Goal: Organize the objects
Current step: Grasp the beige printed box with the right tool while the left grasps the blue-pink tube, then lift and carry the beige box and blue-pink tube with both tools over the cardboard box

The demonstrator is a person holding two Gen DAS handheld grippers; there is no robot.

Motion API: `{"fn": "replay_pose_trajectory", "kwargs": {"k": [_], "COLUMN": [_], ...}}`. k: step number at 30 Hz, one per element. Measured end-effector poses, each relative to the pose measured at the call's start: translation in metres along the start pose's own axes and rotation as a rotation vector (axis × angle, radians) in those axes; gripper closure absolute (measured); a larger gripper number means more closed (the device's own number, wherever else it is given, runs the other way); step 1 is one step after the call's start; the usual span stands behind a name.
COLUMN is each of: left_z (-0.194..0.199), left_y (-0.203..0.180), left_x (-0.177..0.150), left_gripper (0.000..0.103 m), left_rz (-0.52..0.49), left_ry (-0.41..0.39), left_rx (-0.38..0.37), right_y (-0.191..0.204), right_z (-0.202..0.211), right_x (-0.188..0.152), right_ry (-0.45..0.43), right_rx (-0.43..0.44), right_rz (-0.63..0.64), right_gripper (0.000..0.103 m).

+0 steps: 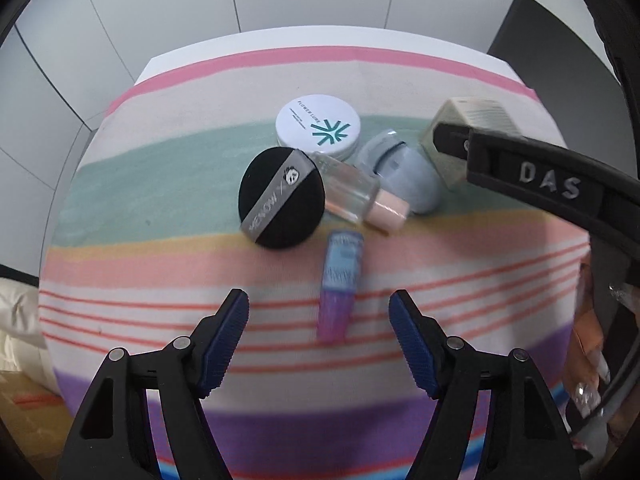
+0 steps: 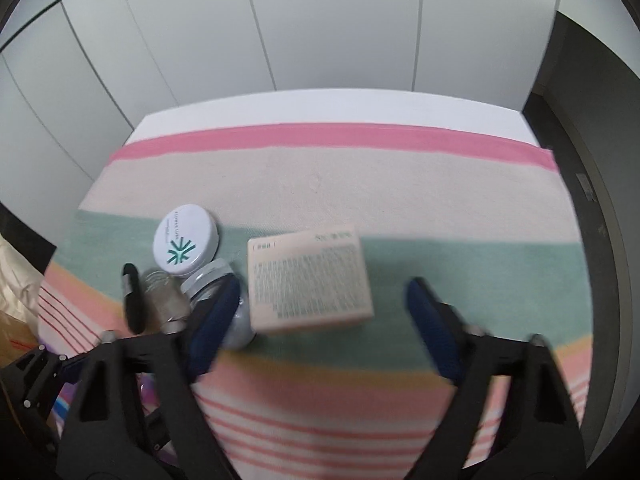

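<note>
Cosmetics lie clustered on a striped cloth [image 1: 160, 184]. A blue and purple tube [image 1: 340, 284] lies just ahead of my open left gripper [image 1: 318, 312], between its fingers. Behind it are a black powder puff [image 1: 280, 196], a clear bottle with a pink cap [image 1: 360, 196], a white round tin [image 1: 318, 126] and a pale blue case [image 1: 404, 172]. My right gripper [image 2: 320, 312] is open around a beige box [image 2: 308, 280]; the box also shows in the left wrist view [image 1: 468, 120]. The tin [image 2: 185, 240] and puff [image 2: 132, 300] sit to its left.
The cloth [image 2: 360, 184] covers a white table [image 2: 320, 108] against a panelled white wall. A cream cushion [image 1: 16, 320] and a cardboard box lie off the table's left. The table's right edge drops to a dark floor.
</note>
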State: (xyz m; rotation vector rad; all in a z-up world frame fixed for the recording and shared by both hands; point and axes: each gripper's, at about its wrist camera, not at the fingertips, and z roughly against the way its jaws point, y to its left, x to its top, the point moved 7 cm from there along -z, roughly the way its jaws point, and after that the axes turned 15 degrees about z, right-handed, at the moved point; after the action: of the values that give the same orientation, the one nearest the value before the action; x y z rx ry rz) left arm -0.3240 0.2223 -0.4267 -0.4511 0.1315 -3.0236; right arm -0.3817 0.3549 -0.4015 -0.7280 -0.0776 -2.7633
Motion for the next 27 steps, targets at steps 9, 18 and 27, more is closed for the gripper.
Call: {"fn": "replay_pose_trajectory", "kwargs": {"k": [9,18,27], "left_z": [0.000,0.012,0.062], "left_y": [-0.021,-0.028,-0.031], "left_x": [0.009,0.001,0.010], "left_gripper": [0.084,0.084,0.084], "left_rz": [-0.073,-0.062,-0.044], "left_ry": [-0.098,-0.080,-0.118], "left_rx": [0.012,0.007,0.008], "right_y": [0.000,-0.019,-0.019], "right_z": [0.015,0.042,0.088], "right_x": [-0.028,-0.059,-0.057], "right_ry": [0.022,0.057,0.036], "right_rx": [-0.025,-0.051,-0.064], "right_rz": [0.026,-0.003,0.004], "right_gripper": [0.048,0.048,0.048]}}
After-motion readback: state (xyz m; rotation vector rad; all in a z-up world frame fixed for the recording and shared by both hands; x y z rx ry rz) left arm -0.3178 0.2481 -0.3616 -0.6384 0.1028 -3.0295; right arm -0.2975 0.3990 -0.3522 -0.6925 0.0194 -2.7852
